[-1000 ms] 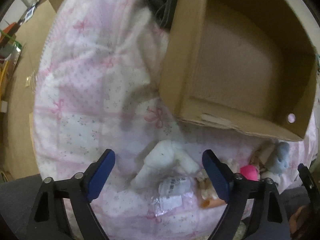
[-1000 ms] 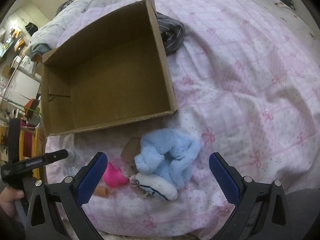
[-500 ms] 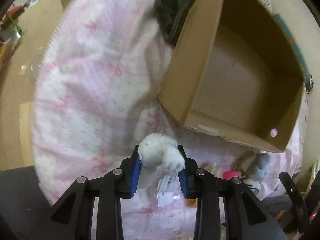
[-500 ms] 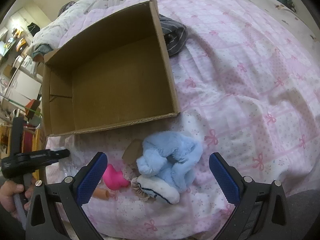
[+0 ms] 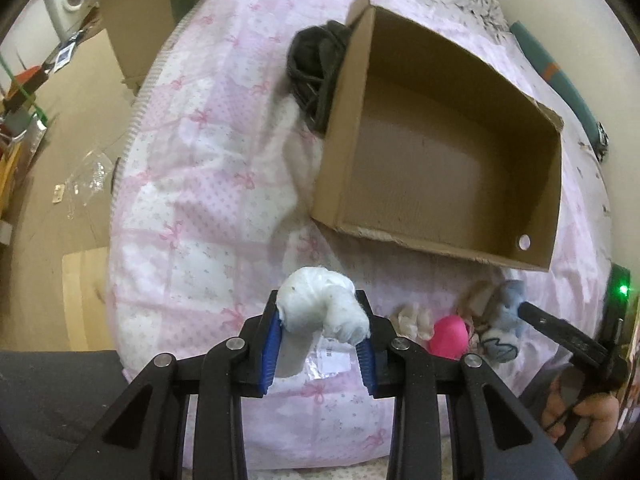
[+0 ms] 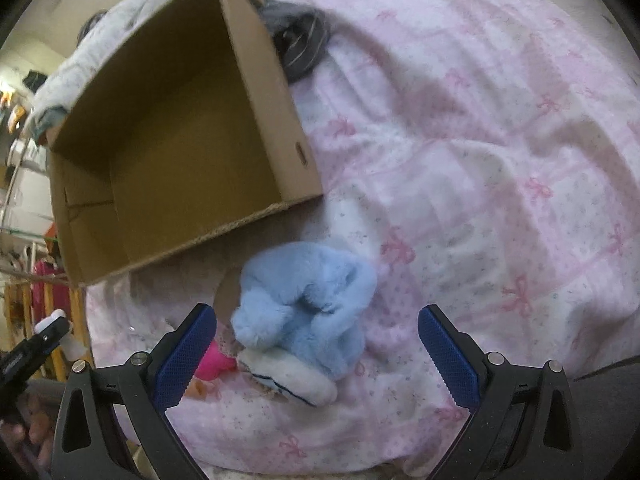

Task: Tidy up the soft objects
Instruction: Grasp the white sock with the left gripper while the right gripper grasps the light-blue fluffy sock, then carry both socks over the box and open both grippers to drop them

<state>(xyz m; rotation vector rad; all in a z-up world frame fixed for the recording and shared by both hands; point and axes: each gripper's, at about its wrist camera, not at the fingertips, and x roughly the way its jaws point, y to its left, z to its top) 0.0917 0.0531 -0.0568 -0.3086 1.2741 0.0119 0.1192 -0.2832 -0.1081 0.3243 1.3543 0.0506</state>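
Note:
My left gripper point(image 5: 320, 344) is shut on a white plush toy point(image 5: 320, 304) and holds it above the pink bedspread, in front of the open cardboard box point(image 5: 440, 236). My right gripper point(image 6: 316, 344) is open, its blue pads on either side of a light blue plush toy point(image 6: 304, 312) that lies on the bed just in front of the box point(image 6: 280, 100). A pink toy point(image 6: 212, 364) and a small cream toy point(image 5: 412, 318) lie beside the blue one point(image 5: 504, 312). The box holds nothing that I can see.
A dark grey garment point(image 5: 316, 64) lies against the box's far corner. The bed edge drops to a wooden floor point(image 5: 48, 184) on the left, with another cardboard box point(image 5: 136, 40) there. A label packet point(image 5: 332, 360) lies under the left gripper.
My left gripper closed on the white plush toy and lifted it off the bed. My right gripper moved closer to the blue plush toy and stayed open.

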